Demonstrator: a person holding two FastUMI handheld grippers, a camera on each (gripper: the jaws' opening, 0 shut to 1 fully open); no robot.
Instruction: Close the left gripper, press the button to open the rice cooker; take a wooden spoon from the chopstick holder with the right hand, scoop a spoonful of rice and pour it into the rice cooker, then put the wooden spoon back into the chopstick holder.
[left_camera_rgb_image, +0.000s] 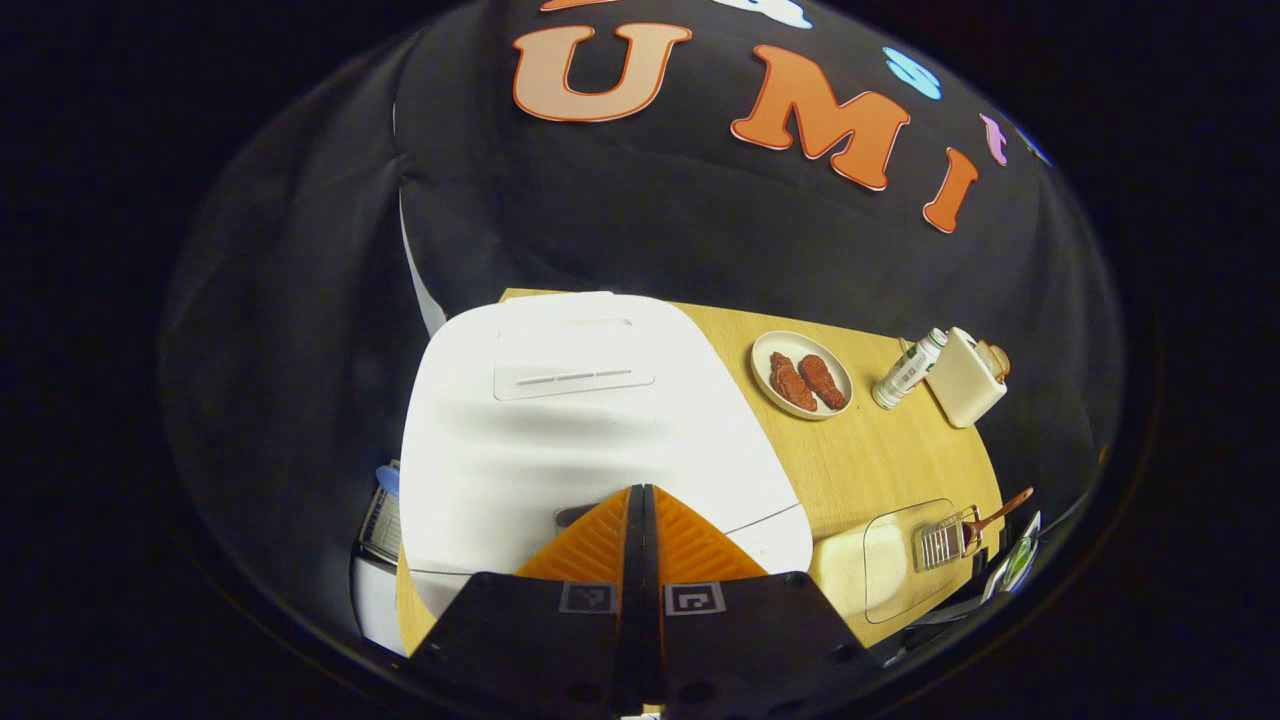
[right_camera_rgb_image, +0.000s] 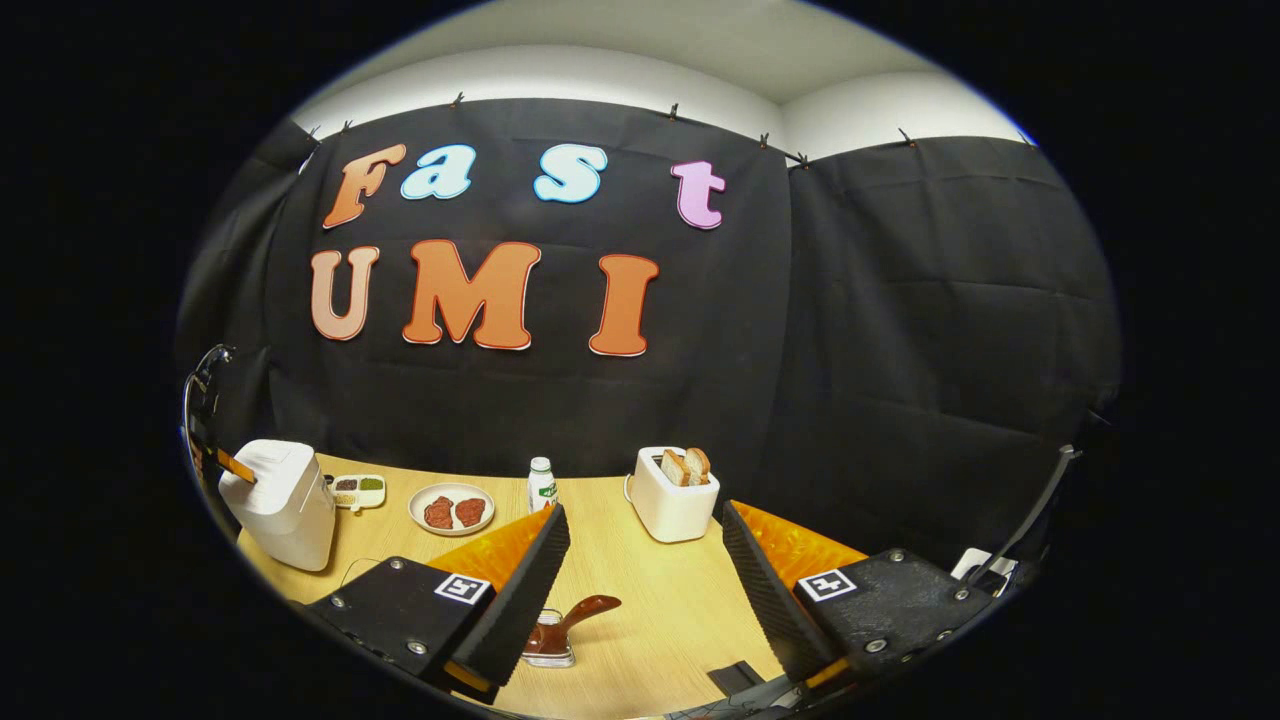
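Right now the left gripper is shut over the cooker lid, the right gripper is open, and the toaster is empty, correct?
Not quite: the toaster holds two slices of bread, as the right gripper view shows. The rest stands: the left gripper is shut over the cooker lid, and the right gripper is open.

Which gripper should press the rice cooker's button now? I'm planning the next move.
Left. The left gripper is shut and its tips sit right at the rice cooker front; the right gripper is open, far across the table.
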